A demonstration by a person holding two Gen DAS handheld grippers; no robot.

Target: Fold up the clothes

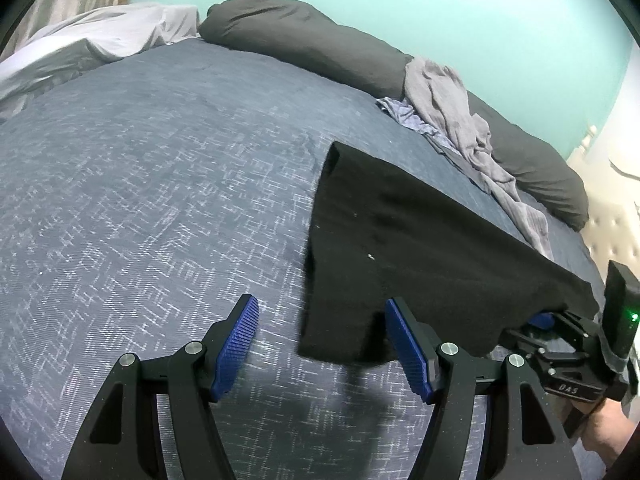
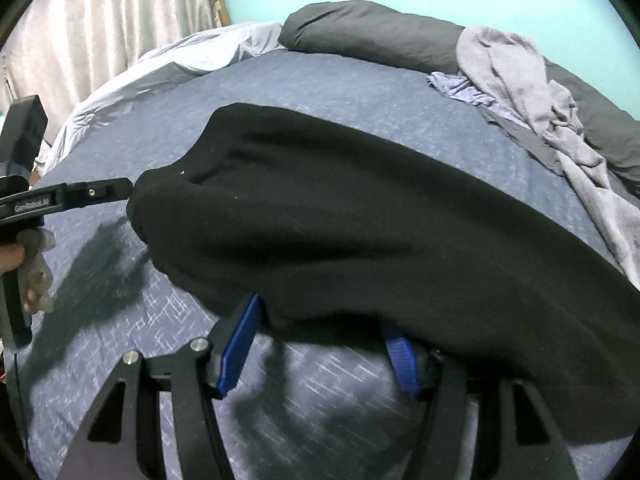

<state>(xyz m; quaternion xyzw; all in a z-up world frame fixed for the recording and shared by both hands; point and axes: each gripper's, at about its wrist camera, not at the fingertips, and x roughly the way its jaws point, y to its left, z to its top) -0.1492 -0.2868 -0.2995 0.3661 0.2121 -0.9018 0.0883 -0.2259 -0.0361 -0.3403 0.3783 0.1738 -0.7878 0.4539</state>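
A black garment [image 2: 360, 220] hangs above the blue patterned bed cover [image 1: 140, 200] and throws a shadow on it. My right gripper [image 2: 320, 316] is open under it. The cloth drapes over its right finger and hides most of that pad; the left pad [image 2: 240, 344] is bare. In the left wrist view the right gripper [image 1: 544, 320] carries the black garment [image 1: 420, 240] from the right. My left gripper [image 1: 320, 302] stands open, and the cloth's lower corner hangs by its fingertips without being pressed. The left gripper [image 2: 120, 191] sits at the garment's left end.
Dark grey pillows [image 1: 304, 40] lie along the teal wall. A crumpled pile of grey clothes [image 1: 460, 120] lies at the bed's far right. A white duvet [image 1: 80, 48] is bunched at the far left, near a curtain [image 2: 100, 20]. A person's hand [image 2: 24, 264] holds the left gripper's handle.
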